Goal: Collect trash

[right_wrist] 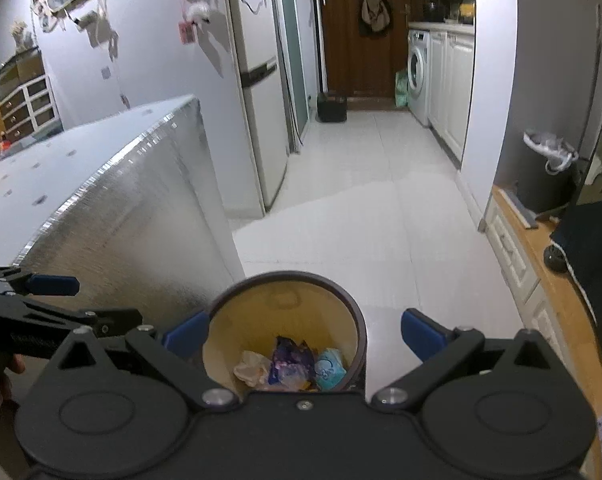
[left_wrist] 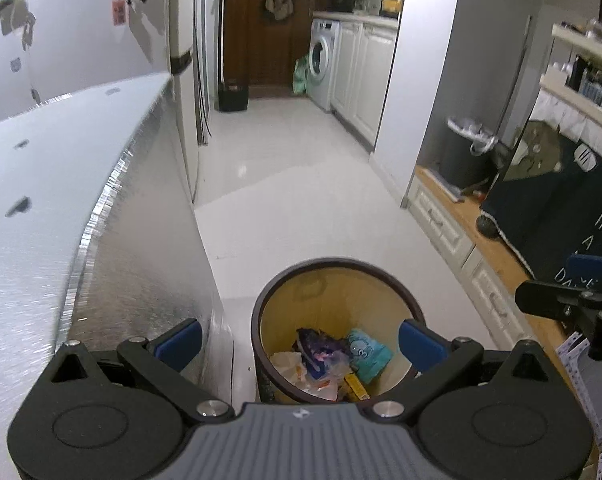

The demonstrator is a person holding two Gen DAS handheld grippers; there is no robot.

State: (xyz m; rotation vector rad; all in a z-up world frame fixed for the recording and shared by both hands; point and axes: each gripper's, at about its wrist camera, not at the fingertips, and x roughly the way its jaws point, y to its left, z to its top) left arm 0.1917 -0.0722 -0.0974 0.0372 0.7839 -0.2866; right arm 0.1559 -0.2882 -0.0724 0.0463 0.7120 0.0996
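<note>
Here the small trash bin (left_wrist: 337, 320) stands on the pale tiled floor (left_wrist: 301, 208), just beside the silver-sided desk (left_wrist: 149, 200), and both grippers hang over its open mouth. The left gripper (left_wrist: 299, 342) has its blue fingers (left_wrist: 179, 344) spread wide with nothing between them; the right gripper (right_wrist: 301, 338) is spread just as wide and equally empty (its tip also shows at the edge of the left wrist view). Judging by that, neither is carrying anything, and the bin sits where it does so that both can reach its mouth from above.

The bin is round, with a dark rim and outer wall and a warm yellow inside. At its bottom lies a loose heap of trash (left_wrist: 325, 364): a purple wrapper (right_wrist: 291, 360), a teal packet (right_wrist: 329, 368), a crumpled whitish piece (right_wrist: 253, 368) and something yellow (left_wrist: 357, 386) against the near wall. The heap covers only the base, so most of the bin looks unfilled.
</note>
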